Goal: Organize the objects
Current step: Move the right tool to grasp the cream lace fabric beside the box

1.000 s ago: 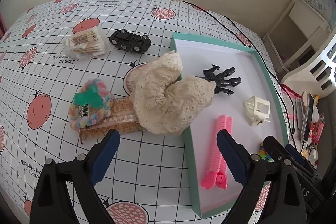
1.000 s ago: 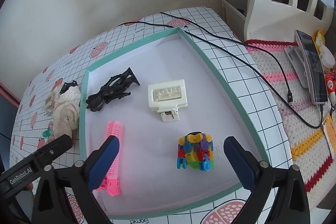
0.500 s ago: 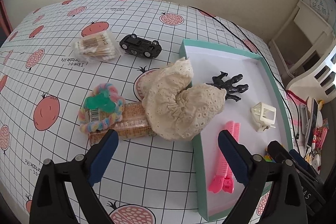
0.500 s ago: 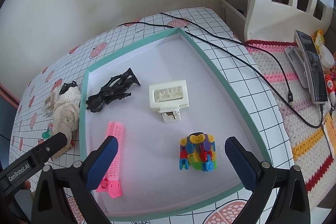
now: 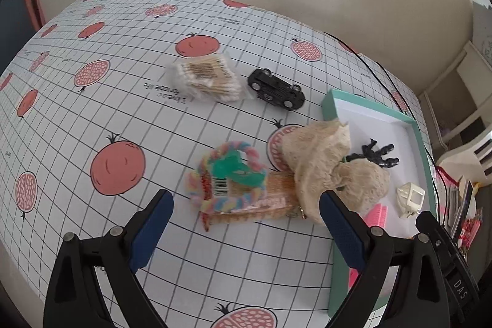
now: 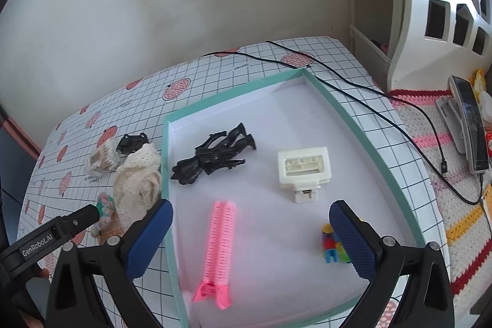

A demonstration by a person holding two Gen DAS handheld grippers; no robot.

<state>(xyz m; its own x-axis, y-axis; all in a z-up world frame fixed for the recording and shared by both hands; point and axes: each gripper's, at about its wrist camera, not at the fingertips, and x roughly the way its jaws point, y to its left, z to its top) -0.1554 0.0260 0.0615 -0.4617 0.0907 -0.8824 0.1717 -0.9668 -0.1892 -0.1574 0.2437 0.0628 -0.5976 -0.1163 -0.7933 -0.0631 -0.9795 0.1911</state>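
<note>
the left gripper hangs with its jaws wide and nothing between them, above the gridded tablecloth. compared with a second ago its view has swung left: the teal-rimmed tray that filled the right half now sits squeezed at the right edge, and the pastel rope ring with a green clip on it, lying on a snack packet, has come to the middle, just beyond the blue pads. the cream lace cloth is draped over the tray's near-left rim as before, touching the packet. farther off lie the cotton swab bag and, just right of it, the upturned black toy car; neither has moved on the table.

the right gripper is also spread wide and empty, above the tray. its view has moved in closer and lower: the colourful block toy, fully seen between the fingers before, is now half hidden behind the right pad. inside the tray the pink hair clip lies near left, the black figure far left and the white square clip right of centre, all where they were. a black cable runs along the tray's far right side.
</note>
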